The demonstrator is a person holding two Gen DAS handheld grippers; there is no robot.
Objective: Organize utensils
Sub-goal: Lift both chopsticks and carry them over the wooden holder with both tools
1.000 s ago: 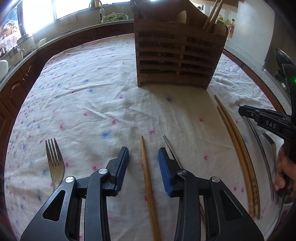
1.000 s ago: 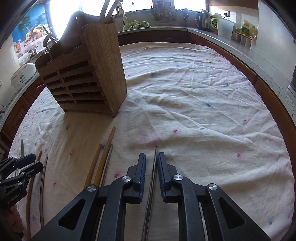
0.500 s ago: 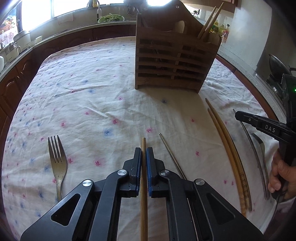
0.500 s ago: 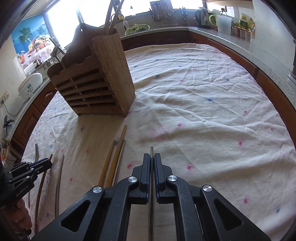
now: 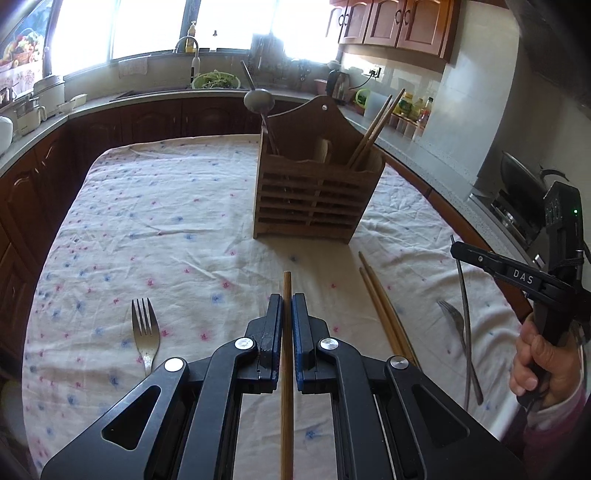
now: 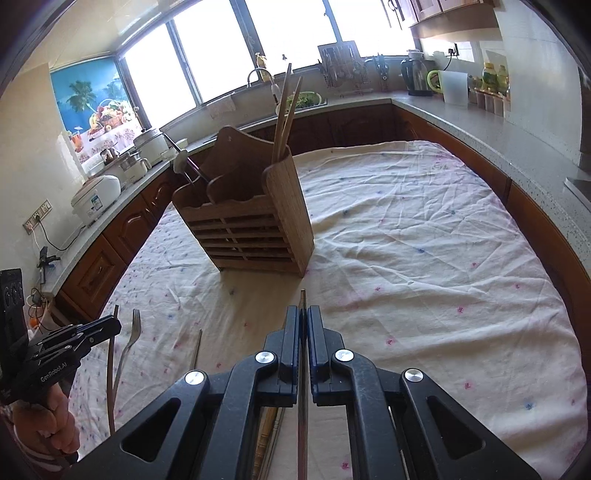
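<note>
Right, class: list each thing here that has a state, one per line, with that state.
left gripper: shut on wooden chopstick.
right gripper: shut on metal chopstick.
wooden utensil holder: upright, holding chopsticks and a ladle.
fork: lying flat on tablecloth.
chopstick pair: lying on tablecloth.

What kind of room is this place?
Most likely a home kitchen: a curved sink tap under the windows, a dark electric kettle on the grey worktop, and brown wooden wall cupboards.
</note>
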